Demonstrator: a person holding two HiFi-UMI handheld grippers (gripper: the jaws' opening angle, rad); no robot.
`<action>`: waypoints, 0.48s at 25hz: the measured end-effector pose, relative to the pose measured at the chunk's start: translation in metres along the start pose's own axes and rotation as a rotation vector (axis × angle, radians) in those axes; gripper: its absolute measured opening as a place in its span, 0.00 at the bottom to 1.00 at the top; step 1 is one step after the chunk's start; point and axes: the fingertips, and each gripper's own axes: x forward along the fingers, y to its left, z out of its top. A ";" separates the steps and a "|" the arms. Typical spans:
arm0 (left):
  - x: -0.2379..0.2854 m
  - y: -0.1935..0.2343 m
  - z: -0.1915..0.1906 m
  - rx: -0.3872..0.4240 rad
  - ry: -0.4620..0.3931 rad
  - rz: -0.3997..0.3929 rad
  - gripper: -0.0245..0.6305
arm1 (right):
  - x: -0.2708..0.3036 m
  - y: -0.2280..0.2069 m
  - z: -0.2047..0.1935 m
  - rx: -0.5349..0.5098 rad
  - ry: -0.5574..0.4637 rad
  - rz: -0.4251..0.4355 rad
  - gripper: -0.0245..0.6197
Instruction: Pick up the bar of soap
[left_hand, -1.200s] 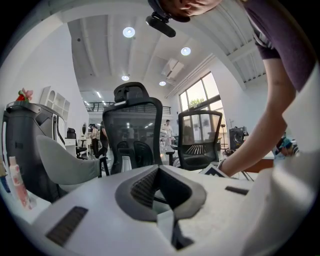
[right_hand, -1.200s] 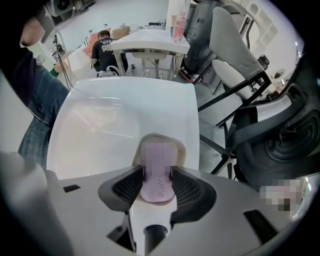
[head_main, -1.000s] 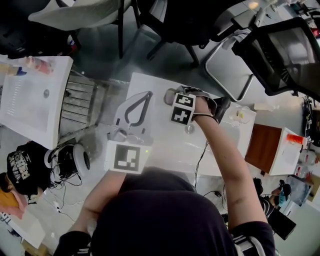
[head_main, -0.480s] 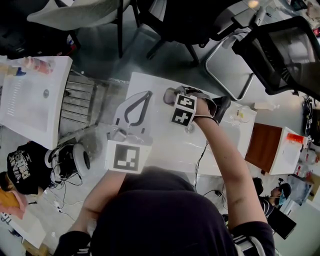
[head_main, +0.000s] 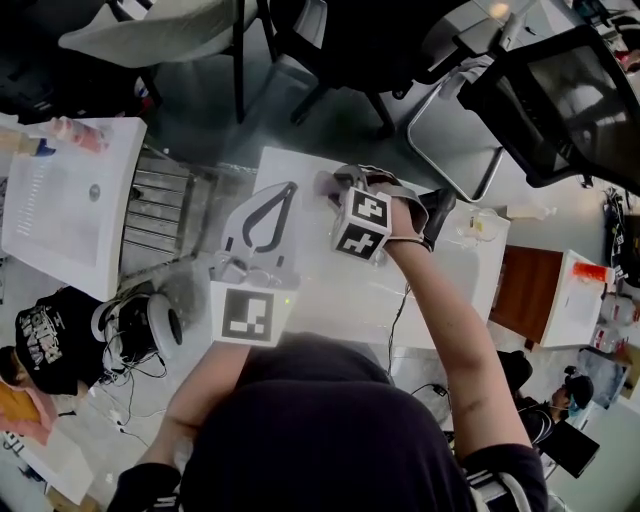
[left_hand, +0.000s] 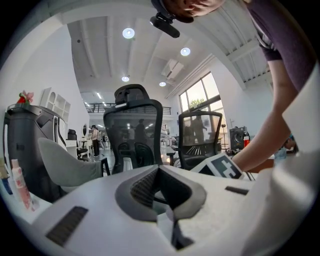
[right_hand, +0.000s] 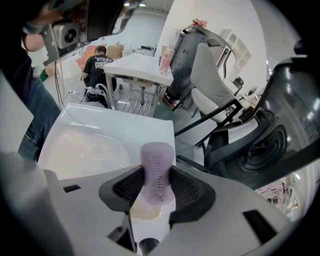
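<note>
White surface (head_main: 330, 290) among office chairs (head_main: 560, 100): grasp made.
Right gripper (right_hand: 156, 192) clamps the bar of soap (right_hand: 156, 160); left gripper (left_hand: 159, 172) closed, empty. Next, probably a steady lift.

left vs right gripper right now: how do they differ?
Load: the right gripper is clamped on the lilac bar of soap, while the left gripper holds nothing.
Jaws: the right's are kept apart by the soap, while the left's meet at the tips.
Aim: the right gripper view looks down onto the white table, while the left gripper view looks out at office chairs.
Shared: the same two-jaw build.
</note>
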 end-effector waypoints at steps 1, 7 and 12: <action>-0.002 0.001 0.001 0.002 0.000 0.004 0.04 | -0.005 -0.001 0.006 0.001 -0.015 -0.011 0.33; -0.016 0.005 0.010 0.014 -0.011 0.033 0.04 | -0.043 -0.009 0.029 0.049 -0.106 -0.100 0.33; -0.028 0.004 0.022 0.028 -0.042 0.047 0.04 | -0.086 -0.017 0.048 0.147 -0.214 -0.213 0.33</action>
